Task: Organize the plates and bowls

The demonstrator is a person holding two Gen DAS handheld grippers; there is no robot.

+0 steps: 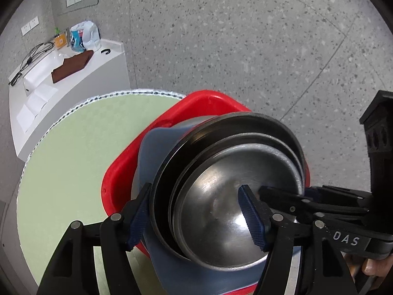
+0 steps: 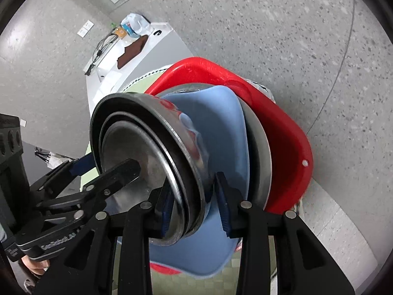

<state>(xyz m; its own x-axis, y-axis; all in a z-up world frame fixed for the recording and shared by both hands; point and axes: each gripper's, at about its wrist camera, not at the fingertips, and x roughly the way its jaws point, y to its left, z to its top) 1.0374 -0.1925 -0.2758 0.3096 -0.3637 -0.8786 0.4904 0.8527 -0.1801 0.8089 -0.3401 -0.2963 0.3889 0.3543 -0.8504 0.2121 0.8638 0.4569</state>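
- Together, the left gripper (image 1: 196, 216) and the right gripper (image 2: 196, 204) each clamped the rim of the nested steel bowls (image 1: 221, 211).
- These bowls sat in a blue plate (image 2: 221, 127), inside a red basin (image 2: 282, 127).
- Everything stood on the green round surface (image 1: 73, 159).

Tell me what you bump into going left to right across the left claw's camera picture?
White counter → green round table → red tub → blue dish → stacked metal bowls → the other claw coming in from the right.
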